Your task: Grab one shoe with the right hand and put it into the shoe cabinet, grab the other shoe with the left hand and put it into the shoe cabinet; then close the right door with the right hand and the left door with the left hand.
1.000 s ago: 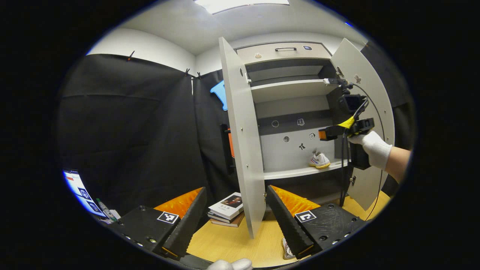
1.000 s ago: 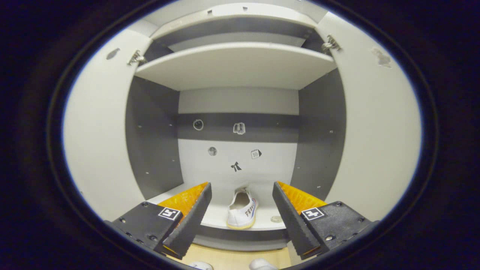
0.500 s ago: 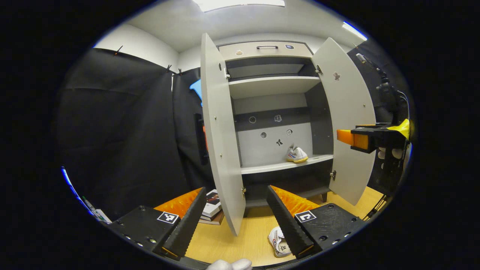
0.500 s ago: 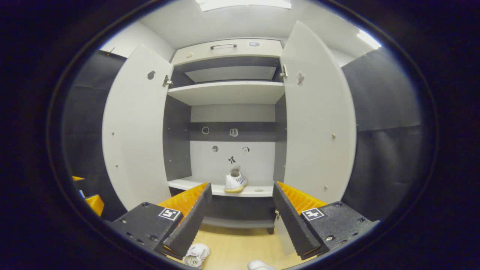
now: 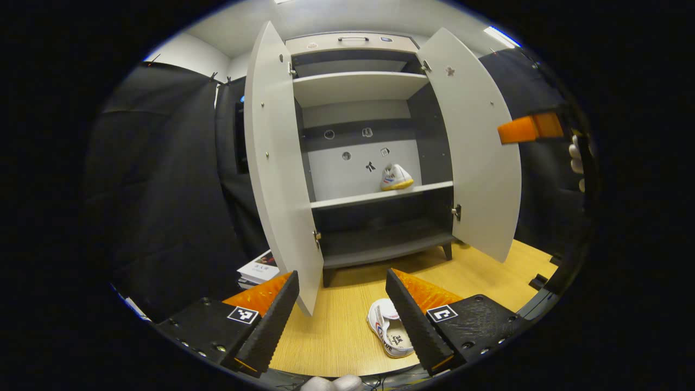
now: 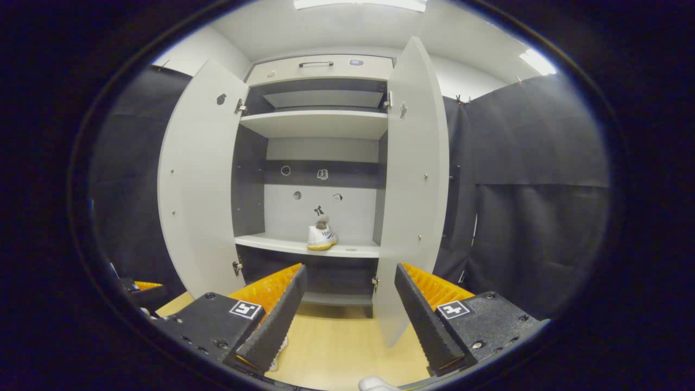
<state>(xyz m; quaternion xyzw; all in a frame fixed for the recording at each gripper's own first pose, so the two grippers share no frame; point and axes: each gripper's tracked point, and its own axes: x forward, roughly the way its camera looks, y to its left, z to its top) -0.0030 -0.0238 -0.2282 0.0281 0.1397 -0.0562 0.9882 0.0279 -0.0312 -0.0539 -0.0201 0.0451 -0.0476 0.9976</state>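
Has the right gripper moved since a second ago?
Yes. The right gripper has backed away from the grey shoe cabinet: both doors and the wooden floor are now in frame, and the shelved white shoe looks smaller.

One shoe (image 5: 396,177) is sitting on the middle shelf (image 5: 380,195) inside the shoe cabinet (image 5: 353,54), while the other shoe (image 5: 389,327) is lying on the surface (image 5: 347,320) before it.

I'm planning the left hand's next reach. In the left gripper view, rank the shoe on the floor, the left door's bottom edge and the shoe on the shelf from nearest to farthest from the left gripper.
1. Shoe on the floor, just ahead of the left gripper, beside its right finger.
2. Left door's bottom edge, ahead, slightly left.
3. Shoe on the shelf, deep in the cabinet, right of centre.
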